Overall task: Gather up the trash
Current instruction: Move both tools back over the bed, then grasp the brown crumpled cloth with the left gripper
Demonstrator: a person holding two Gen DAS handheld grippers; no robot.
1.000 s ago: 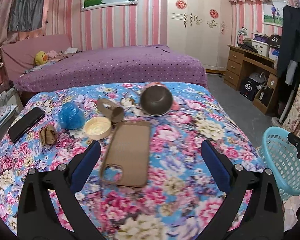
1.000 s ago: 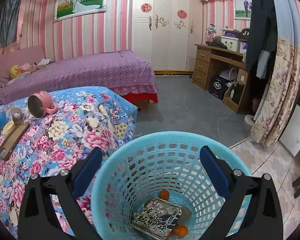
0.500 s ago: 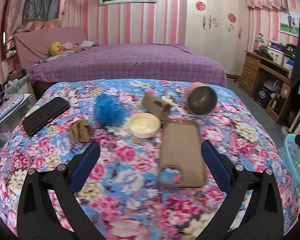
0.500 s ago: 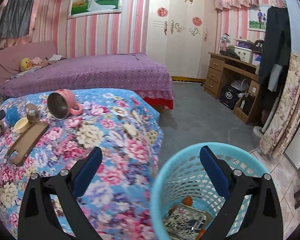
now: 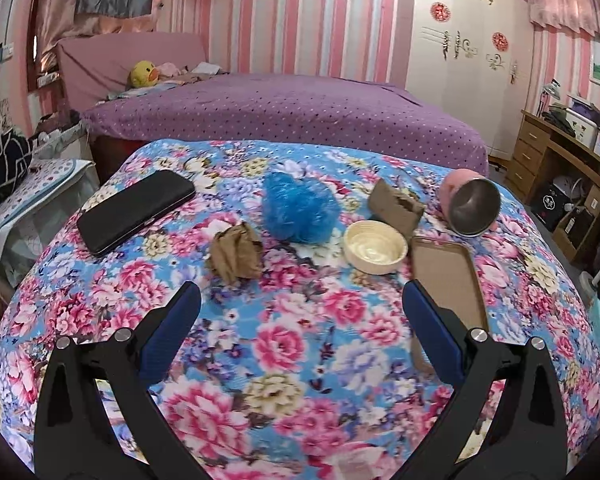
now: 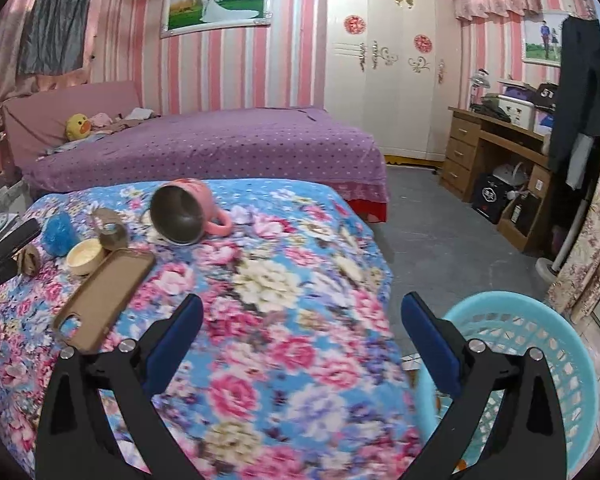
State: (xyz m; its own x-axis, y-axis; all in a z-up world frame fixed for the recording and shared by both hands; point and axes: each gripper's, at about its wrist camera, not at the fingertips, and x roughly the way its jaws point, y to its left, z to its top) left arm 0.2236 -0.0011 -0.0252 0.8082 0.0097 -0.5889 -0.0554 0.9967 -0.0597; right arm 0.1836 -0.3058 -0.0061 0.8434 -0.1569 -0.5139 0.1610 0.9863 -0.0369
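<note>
On the floral cloth lie a crumpled brown paper wad [image 5: 236, 254], a blue plastic ball of wrap [image 5: 300, 208], a torn brown cardboard piece [image 5: 396, 206] and a cream round lid [image 5: 375, 246]. My left gripper [image 5: 302, 310] hovers open over the cloth, just short of the paper wad. My right gripper [image 6: 302, 322] is open and empty above the table's right edge, with the turquoise basket [image 6: 540, 344] under its right finger. The same trash shows at far left in the right wrist view: blue ball [image 6: 60, 234], lid [image 6: 86, 256].
A black phone [image 5: 136, 210], a brown phone case [image 5: 448, 280] and a tipped pink mug [image 5: 470, 206] share the table. A purple bed [image 5: 284, 108] stands behind, a wooden desk [image 6: 496, 152] at the right. Grey floor lies beyond the basket.
My left gripper has swung left across the table, from the phone case toward the paper wad and blue ball. My right gripper has moved left off the basket and over the table edge.
</note>
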